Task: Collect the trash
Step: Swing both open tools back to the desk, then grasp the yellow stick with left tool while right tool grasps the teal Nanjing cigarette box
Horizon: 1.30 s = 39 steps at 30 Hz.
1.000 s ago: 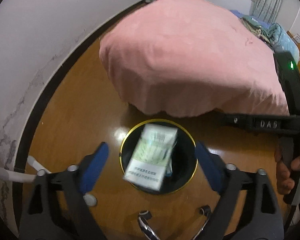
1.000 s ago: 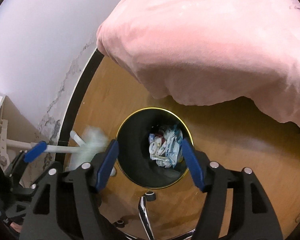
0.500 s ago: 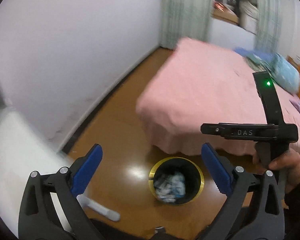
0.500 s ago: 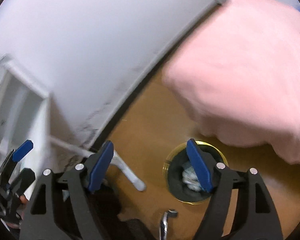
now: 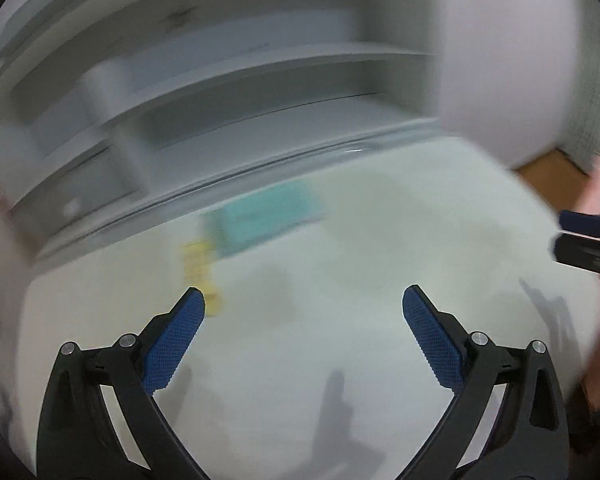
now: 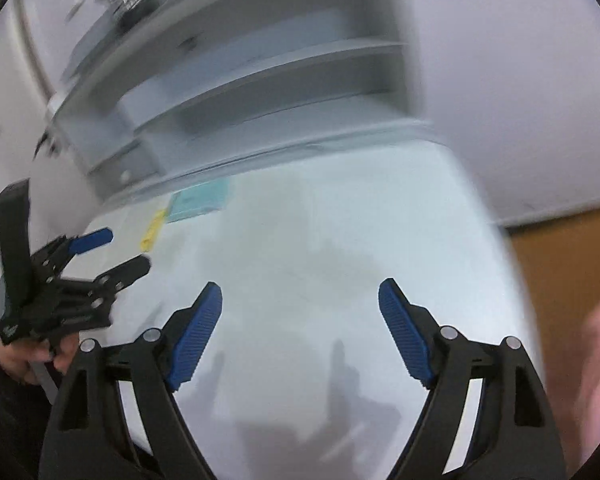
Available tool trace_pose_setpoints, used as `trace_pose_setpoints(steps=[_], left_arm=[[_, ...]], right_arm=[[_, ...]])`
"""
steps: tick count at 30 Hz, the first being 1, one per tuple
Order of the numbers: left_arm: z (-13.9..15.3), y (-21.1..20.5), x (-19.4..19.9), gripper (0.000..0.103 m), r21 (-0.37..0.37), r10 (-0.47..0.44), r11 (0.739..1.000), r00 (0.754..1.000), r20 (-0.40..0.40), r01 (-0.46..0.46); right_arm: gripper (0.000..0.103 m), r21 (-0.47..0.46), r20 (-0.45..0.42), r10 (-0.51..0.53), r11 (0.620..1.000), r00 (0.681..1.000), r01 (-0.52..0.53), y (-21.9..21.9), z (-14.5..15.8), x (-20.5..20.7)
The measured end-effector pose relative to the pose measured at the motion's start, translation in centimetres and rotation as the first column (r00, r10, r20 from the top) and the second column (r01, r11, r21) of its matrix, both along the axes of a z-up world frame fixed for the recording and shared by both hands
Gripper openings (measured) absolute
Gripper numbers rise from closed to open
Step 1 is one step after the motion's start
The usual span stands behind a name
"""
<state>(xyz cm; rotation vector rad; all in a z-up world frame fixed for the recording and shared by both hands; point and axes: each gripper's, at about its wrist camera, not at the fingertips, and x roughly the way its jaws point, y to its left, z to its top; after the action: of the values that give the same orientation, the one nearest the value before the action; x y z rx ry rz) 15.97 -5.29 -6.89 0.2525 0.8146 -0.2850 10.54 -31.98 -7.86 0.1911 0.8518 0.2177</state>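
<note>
Trash on the desk (image 5: 340, 264) is motion-blurred: a teal packet (image 5: 266, 216) and yellow scrap (image 5: 198, 268), near the shelves (image 5: 220, 92). Left gripper (image 5: 304, 312) and right gripper (image 6: 300, 300) hover wide open, empty.

One teal packet (image 6: 199, 201), one yellow item (image 6: 153, 231), two tools (image 5: 303, 312), one desk (image 6: 340, 240).

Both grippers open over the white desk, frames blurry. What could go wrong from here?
1. Motion blur smears the teal packet and yellow item; a grasp aimed now may miss.
2. They lie side by side, so the left gripper might catch both.
3. The right gripper is nearby; the two could collide.
</note>
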Motion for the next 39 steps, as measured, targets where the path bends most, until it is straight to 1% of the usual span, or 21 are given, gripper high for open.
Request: trace_pose_setpoints(steps=[1,4,8,11,12,13,14,15,17,19,21,22,23,25,28,33,34,35,37,38,39], left_arm=[[-0.4,1.6,1.1,0.096,0.001,0.046,0.999,0.999,-0.013,-0.046],[-1.3,4.3,3.8,0.096,-0.018,0.113,0.993,0.992,-0.064,-0.114],[-2.6,4.8,6.2,0.096,-0.026,0.109,0.993,0.988,-0.109,-0.113],[-3.2,4.5,7.3,0.094,-0.03,0.091,0.995,0.989,-0.12,-0.095],[-3.1,4.6,7.6,0.082,-0.033,0.083,0.996,0.989,-0.122,-0.088],[-3.3,4.4,7.8,0.073,-0.034,0.07,0.997,0.989,-0.13,-0.075],[-3.6,4.5,8.3,0.057,-0.036,0.058,0.997,0.988,-0.145,-0.063],[-3.8,4.5,8.7,0.037,-0.044,0.044,0.998,0.985,-0.164,-0.052],[-4.2,5.3,9.0,0.012,-0.063,0.029,0.997,0.984,-0.176,-0.041],[-4.2,5.8,9.1,0.012,-0.081,0.018,0.996,0.982,-0.186,-0.033],[-3.9,6.5,9.0,0.012,-0.098,0.025,0.994,0.984,-0.179,-0.042],[-3.6,6.8,8.8,0.012,-0.099,0.029,0.994,0.985,-0.169,-0.046],[-3.2,7.2,8.5,0.012,-0.102,0.03,0.994,0.987,-0.159,-0.047],[-2.4,7.7,8.0,0.012,-0.107,0.028,0.993,0.989,-0.146,-0.044],[-1.5,8.4,7.2,0.012,-0.101,0.03,0.994,0.992,-0.127,-0.043],[-0.8,9.0,6.4,0.012,-0.087,0.025,0.996,0.993,-0.113,-0.035],[-0.8,9.1,6.4,0.012,-0.085,0.027,0.996,0.993,-0.114,-0.037],[-0.8,9.1,6.3,0.012,-0.084,0.03,0.996,0.993,-0.116,-0.04],[-0.7,9.0,6.0,0.012,-0.077,0.036,0.996,0.992,-0.119,-0.045],[-0.6,8.8,5.8,0.012,-0.075,0.039,0.996,0.992,-0.12,-0.048],[-0.4,8.6,5.5,0.012,-0.077,0.04,0.996,0.992,-0.119,-0.05]], right_arm=[[0.078,0.0,-0.003,0.024,1.0,1.0,-0.024,1.3,0.1,1.1],[0.078,0.012,-0.011,0.095,0.995,0.995,-0.095,5.3,-0.2,4.1],[0.078,-0.013,-0.031,0.139,0.99,0.99,-0.14,8.3,-0.3,7.0],[0.078,-0.068,-0.056,0.196,0.978,0.979,-0.199,10.1,-0.9,8.7],[0.081,-0.099,-0.071,0.23,0.967,0.971,-0.236,10.6,-1.0,9.4],[0.081,-0.128,-0.092,0.268,0.952,0.959,-0.278,11.1,-1.3,10.2],[0.081,-0.156,-0.104,0.291,0.94,0.951,-0.304,11.4,-1.4,10.8],[0.081,-0.193,-0.119,0.321,0.921,0.939,-0.34,11.9,-1.5,11.6],[0.082,-0.235,-0.152,0.389,0.879,0.909,-0.415,12.7,-1.4,12.9],[0.083,-0.28,-0.176,0.442,0.834,0.879,-0.475,13.4,-1.6,14.1],[0.083,-0.332,-0.234,0.511,0.758,0.827,-0.562,14.9,-2.3,15.8],[0.083,-0.377,-0.247,0.533,0.717,0.809,-0.587,15.6,-2.7,16.5],[0.083,-0.399,-0.263,0.554,0.683,0.79,-0.611,16.2,-2.9,16.9],[0.083,-0.425,-0.313,0.597,0.608,0.739,-0.67,17.5,-3.8,18.3],[0.083,-0.432,-0.345,0.632,0.549,0.694,-0.715,19.0,-4.7,19.6],[0.083,-0.392,-0.396,0.68,0.483,0.617,-0.783,20.5,-5.5,20.9],[0.083,-0.378,-0.404,0.684,0.48,0.607,-0.792,20.6,-5.5,21.1],[0.083,-0.367,-0.407,0.685,0.483,0.605,-0.795,20.7,-5.6,21.3],[0.073,-0.313,-0.411,0.683,0.517,0.604,-0.797,20.6,-5.6,21.7],[0.07,-0.315,-0.408,0.673,0.531,0.617,-0.787,20.4,-5.5,21.6],[0.064,-0.326,-0.401,0.662,0.544,0.634,-0.774,20.2,-5.3,21.4]])
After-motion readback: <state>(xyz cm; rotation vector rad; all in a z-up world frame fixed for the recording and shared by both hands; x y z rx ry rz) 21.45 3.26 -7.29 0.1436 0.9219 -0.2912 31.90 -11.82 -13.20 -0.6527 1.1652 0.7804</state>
